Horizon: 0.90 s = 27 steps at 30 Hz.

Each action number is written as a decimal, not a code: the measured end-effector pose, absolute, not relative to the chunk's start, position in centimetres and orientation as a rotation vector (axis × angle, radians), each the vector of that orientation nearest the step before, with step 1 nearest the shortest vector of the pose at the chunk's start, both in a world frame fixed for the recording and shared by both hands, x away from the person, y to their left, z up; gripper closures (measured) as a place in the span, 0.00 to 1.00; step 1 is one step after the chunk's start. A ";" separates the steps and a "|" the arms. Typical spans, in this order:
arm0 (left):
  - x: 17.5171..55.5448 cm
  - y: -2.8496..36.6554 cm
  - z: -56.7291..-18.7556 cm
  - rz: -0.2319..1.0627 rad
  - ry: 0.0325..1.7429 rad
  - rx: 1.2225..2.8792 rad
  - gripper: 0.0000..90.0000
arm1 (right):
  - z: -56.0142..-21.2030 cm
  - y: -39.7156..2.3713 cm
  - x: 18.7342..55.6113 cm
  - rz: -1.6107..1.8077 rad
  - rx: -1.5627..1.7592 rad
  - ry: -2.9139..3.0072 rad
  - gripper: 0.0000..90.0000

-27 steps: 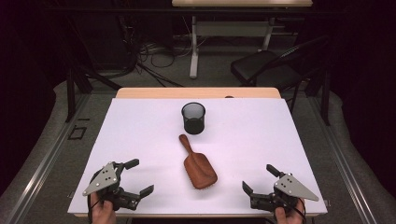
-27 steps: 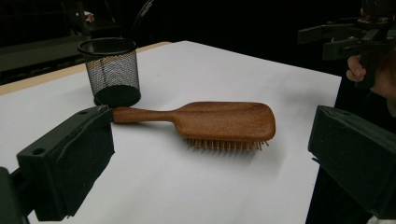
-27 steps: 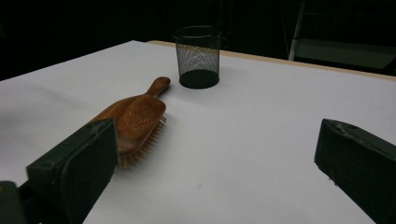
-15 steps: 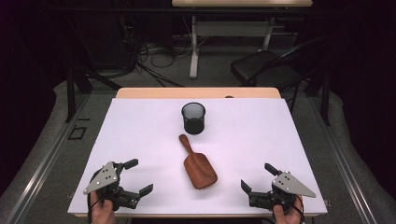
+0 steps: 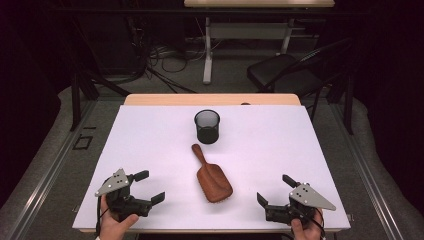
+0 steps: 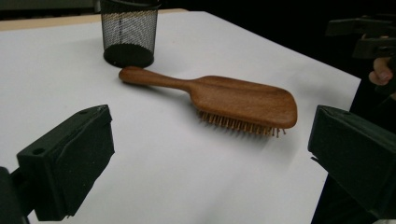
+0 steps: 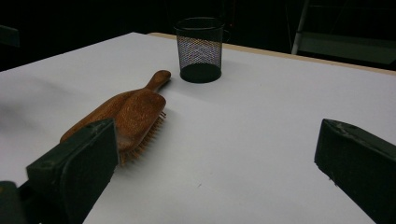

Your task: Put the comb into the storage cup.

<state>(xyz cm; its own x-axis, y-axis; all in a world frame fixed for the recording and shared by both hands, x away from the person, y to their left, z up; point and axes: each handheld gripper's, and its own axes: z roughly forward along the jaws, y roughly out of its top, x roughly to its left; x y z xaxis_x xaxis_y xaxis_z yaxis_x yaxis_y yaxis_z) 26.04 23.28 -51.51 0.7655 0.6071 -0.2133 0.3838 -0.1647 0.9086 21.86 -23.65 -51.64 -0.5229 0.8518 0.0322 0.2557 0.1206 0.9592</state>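
A brown wooden hairbrush (image 5: pixel 212 175) lies bristles down in the middle of the white table, its handle pointing toward a black mesh cup (image 5: pixel 207 126) that stands upright just behind it. My left gripper (image 5: pixel 149 186) rests near the front left edge, open and empty, with the hairbrush (image 6: pixel 224 98) and the mesh cup (image 6: pixel 128 30) ahead of its jaws. At the front right my right gripper (image 5: pixel 275 190) is open and empty too; the hairbrush (image 7: pixel 126 114) lies beyond its left jaw and the mesh cup (image 7: pixel 201 49) stands farther off.
The white table top (image 5: pixel 300 145) has a wooden strip (image 5: pixel 212 99) along its far edge. Behind it the floor holds cables (image 5: pixel 160 55), a dark chair (image 5: pixel 285 72) and the legs of another table (image 5: pixel 207 50).
My right gripper has shifted slightly to the left along the front edge. The left gripper, brush and cup have stayed where they were.
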 end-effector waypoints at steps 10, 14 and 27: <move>26.3 23.1 -51.7 0.247 0.859 1.791 0.00 | -51.7 -23.7 21.7 1.412 1.064 1.879 0.00; 26.5 23.0 -51.6 0.265 0.888 1.802 0.01 | -51.8 -23.7 21.8 1.415 1.074 1.874 0.00; 28.4 22.8 -50.2 0.359 1.070 1.832 0.08 | -51.9 -23.8 21.8 1.400 1.083 1.874 0.00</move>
